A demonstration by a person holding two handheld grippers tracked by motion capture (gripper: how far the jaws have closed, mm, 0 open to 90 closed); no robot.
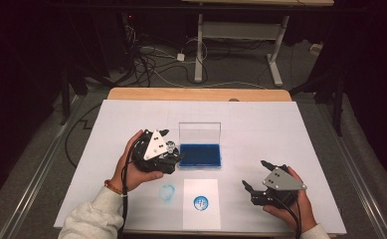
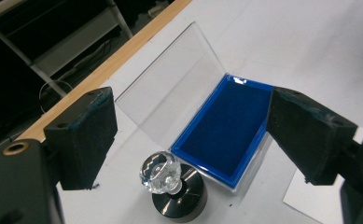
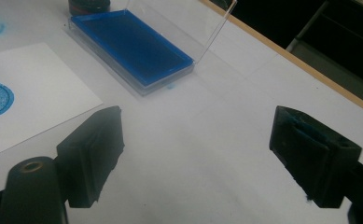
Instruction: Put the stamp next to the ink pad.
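Hovering over stamp [image 2: 170,179], left hand-held gripper [image 2: 193,140] open; right hand-held gripper [image 3: 198,154] open, low.

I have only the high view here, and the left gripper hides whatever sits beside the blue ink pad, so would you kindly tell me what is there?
Observer: A stamp with a clear faceted knob on a round black base stands beside the ink pad.
Operator: Thank you. Is the left gripper holding it?
Observer: No. The left gripper is open; its fingers stand wide apart, and the stamp sits free below them.
Operator: And is the right gripper carrying anything?
Observer: Nothing. The right gripper is open over bare white table, with blue ink stains on one finger pad.
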